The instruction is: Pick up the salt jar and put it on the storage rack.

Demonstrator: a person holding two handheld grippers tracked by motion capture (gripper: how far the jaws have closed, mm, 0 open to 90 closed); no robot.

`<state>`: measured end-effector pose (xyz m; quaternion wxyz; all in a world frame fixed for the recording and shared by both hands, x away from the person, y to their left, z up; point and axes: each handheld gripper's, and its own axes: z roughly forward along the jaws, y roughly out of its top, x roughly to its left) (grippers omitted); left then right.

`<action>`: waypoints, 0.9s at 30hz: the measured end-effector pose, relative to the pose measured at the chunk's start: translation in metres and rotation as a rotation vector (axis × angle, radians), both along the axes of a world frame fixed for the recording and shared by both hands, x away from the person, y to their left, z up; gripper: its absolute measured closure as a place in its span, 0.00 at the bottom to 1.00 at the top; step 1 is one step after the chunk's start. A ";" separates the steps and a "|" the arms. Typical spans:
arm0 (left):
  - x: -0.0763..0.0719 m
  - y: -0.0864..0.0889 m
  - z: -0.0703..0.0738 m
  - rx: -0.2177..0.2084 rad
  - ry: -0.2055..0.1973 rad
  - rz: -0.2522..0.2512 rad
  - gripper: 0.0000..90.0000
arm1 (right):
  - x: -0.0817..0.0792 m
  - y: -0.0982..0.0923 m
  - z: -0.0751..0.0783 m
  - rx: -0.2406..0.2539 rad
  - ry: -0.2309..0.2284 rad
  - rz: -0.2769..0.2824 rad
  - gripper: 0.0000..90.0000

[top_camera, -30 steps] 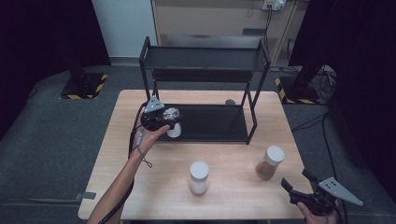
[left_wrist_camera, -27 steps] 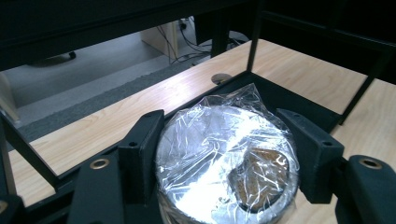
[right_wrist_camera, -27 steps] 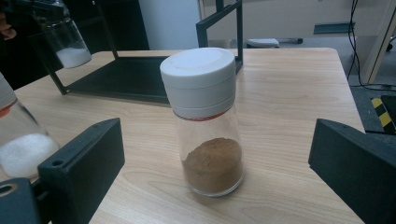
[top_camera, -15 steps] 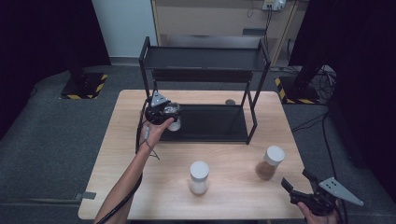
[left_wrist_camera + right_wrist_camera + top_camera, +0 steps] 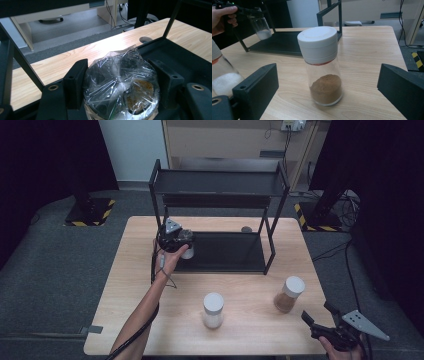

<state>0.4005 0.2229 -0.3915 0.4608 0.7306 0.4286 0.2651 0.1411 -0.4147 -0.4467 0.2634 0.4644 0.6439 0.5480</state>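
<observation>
My left gripper (image 5: 181,240) is shut on a small glass jar (image 5: 187,251) whose top is wrapped in clear film (image 5: 122,85). The jar holds a little white powder (image 5: 263,33) and sits at the front left corner of the black rack's lower shelf (image 5: 225,251); whether it touches the shelf I cannot tell. Near the table's front right corner my right gripper (image 5: 317,312) stands open. Just ahead of its jaws in the right gripper view is a white-lidded jar of brown powder (image 5: 322,65), untouched (image 5: 289,294).
A second white-lidded jar with white contents (image 5: 213,310) stands at the table's front middle. The two-tier black rack (image 5: 220,182) takes up the far middle of the wooden table (image 5: 130,285). A small round grey disc (image 5: 246,229) lies behind the lower shelf.
My left gripper has carried the film-topped jar away from the person and slightly down, in over the rack's lower shelf. The right gripper has kept still.
</observation>
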 end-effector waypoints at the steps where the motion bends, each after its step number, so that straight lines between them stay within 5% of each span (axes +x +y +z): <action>1: 0.001 0.000 -0.001 0.002 0.002 -0.003 0.38 | 0.000 0.000 0.000 0.001 0.000 0.000 0.04; 27: 0.008 -0.009 -0.022 0.031 0.025 -0.001 0.38 | 0.001 -0.002 -0.002 0.014 0.002 0.001 0.04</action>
